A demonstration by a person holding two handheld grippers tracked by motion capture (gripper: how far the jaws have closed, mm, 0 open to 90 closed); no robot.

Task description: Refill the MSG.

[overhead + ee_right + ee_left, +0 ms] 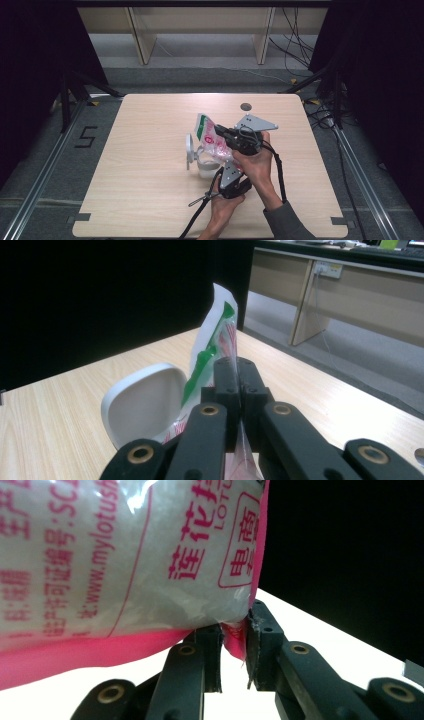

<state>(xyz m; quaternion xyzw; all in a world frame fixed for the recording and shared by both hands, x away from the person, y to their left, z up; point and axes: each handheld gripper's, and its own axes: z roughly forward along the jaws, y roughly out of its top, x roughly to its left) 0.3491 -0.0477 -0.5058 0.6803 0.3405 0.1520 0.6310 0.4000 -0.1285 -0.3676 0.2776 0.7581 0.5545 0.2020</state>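
Light wooden desk, seen from the high view. Left of centre: white plastic container with hinged lid raised upright, resting on the desk. Just right of it: clear plastic pouch with pink edge, green strip and red print, held above the desk, tilted, its lower end at the container.

Left gripper, near desk edge, under the pouch. Left gripper view: black fingers clenched on the pouch's pink bottom corner.

Right gripper, farther up, right of pouch. Right gripper view: fingers pressed together, grasping the pouch's thin edge; container lid behind on the left.
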